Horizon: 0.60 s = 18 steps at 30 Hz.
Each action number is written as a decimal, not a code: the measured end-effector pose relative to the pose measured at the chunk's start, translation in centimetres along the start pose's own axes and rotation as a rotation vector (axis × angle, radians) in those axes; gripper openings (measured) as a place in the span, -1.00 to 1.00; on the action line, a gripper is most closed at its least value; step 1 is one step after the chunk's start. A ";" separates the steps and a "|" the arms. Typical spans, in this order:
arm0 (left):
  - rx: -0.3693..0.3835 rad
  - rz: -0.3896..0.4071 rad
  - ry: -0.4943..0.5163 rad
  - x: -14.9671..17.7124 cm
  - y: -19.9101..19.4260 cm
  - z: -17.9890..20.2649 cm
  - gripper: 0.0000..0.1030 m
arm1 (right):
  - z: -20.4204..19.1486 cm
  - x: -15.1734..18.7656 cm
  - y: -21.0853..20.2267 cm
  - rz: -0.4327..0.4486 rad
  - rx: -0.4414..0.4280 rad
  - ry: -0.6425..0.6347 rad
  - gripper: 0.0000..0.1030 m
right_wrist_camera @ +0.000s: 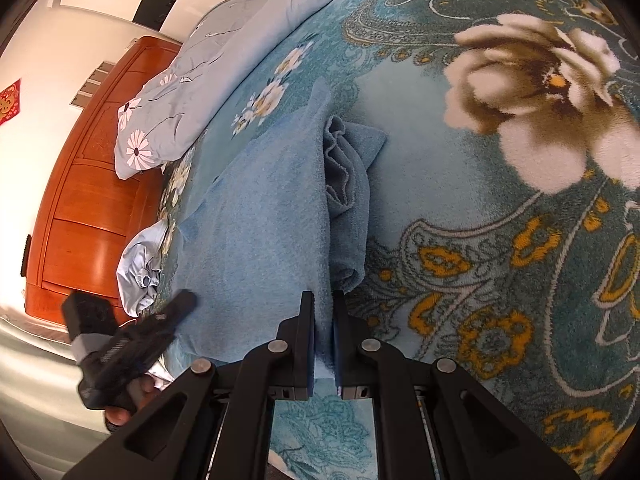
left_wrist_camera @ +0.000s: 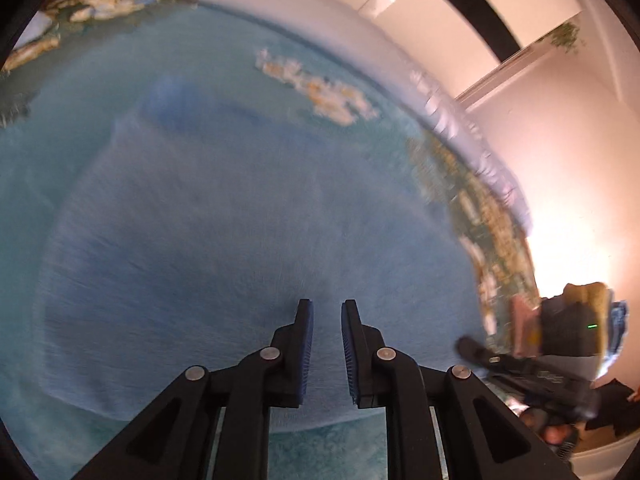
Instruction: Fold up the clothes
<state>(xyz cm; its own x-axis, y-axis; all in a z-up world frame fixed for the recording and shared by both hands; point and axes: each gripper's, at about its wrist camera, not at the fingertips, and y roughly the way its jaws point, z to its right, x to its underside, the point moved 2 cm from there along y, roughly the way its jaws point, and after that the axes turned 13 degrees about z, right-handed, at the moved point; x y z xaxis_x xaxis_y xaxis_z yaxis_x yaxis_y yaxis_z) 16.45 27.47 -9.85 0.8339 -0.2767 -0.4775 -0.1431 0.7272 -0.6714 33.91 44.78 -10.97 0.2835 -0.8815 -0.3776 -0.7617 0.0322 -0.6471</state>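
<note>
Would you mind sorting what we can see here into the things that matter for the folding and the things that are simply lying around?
Part of the job:
- blue garment, spread on the bed
- right gripper, shut on its edge
- left gripper, open over the garment

Just lying about:
- floral blanket underneath
- daisy-print quilt
- wooden cabinet

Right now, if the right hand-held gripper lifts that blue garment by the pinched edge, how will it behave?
The blue garment is probably floppy: its far part bunches in soft ruffles. It looks fleecy and thick, so likely grippy. Held only at its edge by the right hand-held gripper, it would likely drape and unfold.
</note>
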 end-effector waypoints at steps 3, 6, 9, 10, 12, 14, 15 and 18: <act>0.007 0.025 0.028 0.8 0.4 0.2 -0.68 | -0.4 0.0 0.0 -0.004 0.025 -0.012 -0.86; 0.039 0.046 -0.006 1.1 -0.3 -0.2 -0.68 | -1.2 -0.4 -0.3 -0.006 0.051 -0.024 -0.86; 0.073 0.044 -0.083 1.9 -0.8 -1.7 -0.68 | -3.6 -1.0 -0.9 -0.002 0.084 -0.079 -0.86; 0.083 0.050 -0.081 2.3 -1.0 -1.8 -0.68 | -4.6 -1.3 -1.1 -0.001 0.094 -0.105 -0.86; 0.095 0.063 -0.053 2.9 -1.4 -1.6 -0.68 | -6.9 -1.7 -1.3 -0.001 0.114 -0.158 -0.86; 0.110 0.061 -0.051 3.1 -1.9 -1.5 -0.68 | -9.8 -2.0 -1.1 0.003 0.146 -0.231 -0.86; 0.125 0.068 -0.081 2.9 -2.5 -2.0 -0.67 | -11.3 -2.0 -0.9 0.007 0.164 -0.276 -0.86; 0.165 0.111 -0.174 2.4 -4.9 -4.1 -0.67 | -16.0 -1.2 0.4 0.010 0.206 -0.426 -0.86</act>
<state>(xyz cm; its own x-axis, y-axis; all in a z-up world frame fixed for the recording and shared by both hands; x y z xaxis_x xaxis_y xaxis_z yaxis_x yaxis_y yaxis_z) 16.93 20.67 -10.01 0.8993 -0.0878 -0.4284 -0.1618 0.8433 -0.5125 23.96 38.26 -0.13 0.5232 -0.6101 -0.5950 -0.6467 0.1705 -0.7435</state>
